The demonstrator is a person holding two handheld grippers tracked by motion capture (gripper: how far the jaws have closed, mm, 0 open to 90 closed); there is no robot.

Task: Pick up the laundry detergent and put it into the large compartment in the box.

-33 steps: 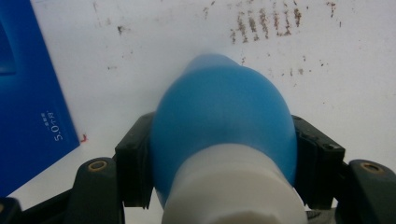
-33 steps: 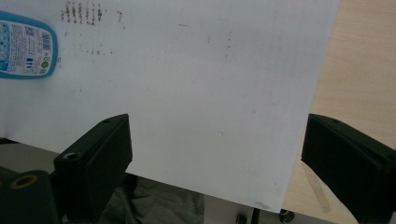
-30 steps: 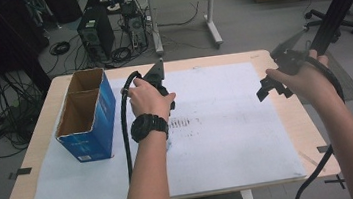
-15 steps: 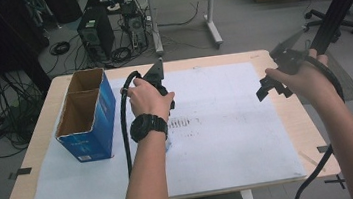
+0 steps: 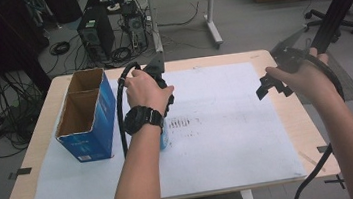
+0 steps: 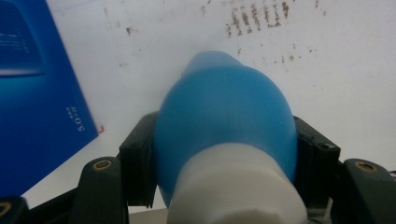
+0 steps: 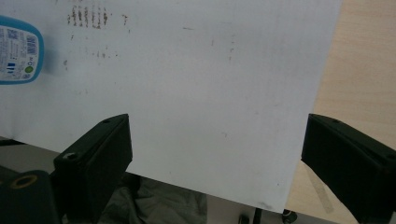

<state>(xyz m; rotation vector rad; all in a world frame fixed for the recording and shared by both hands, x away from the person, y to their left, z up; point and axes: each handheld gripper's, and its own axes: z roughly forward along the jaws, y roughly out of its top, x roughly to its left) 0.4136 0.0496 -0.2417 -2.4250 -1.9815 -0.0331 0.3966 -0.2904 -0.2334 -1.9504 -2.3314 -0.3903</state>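
High view, left gripper (image 5: 159,92): held above the white sheet (image 5: 227,124) just right of the blue carton (image 5: 89,120); the person's left hand (image 5: 146,90) wraps over its body, a black watch on the wrist, and a black cable loops up behind the hand.
High view, bottle (image 5: 163,137): a sliver of blue shows under the wrist, beside the carton's right face and close to the smudged marks on the sheet; whether its base touches the sheet cannot be told from here.
High view, right gripper (image 5: 272,84): held over the right part of the sheet near the table (image 5: 314,129) edge, well apart from the left one, nothing between its jaws.
High view, carton: open-topped, two compartments, standing at the left side of the table.

Left gripper view, left gripper (image 6: 224,154): both black pads press the sides of the blue bottle (image 6: 224,116) just below its white cap (image 6: 233,186) — a firm pinch, the cap nearest the camera and the body pointing down toward the sheet.
Left gripper view, surroundings: the carton's blue wall (image 6: 37,93) stands at the left; the dark smudges (image 6: 257,16) lie on the sheet beyond the bottle.

Right gripper view, right gripper (image 7: 217,154): jaws spread wide and empty, looking down over the sheet's edge, with bare wood of the table (image 7: 364,70) at the right.
Right gripper view, bottle (image 7: 18,49): its labelled blue base shows at the far left — well away from these jaws.
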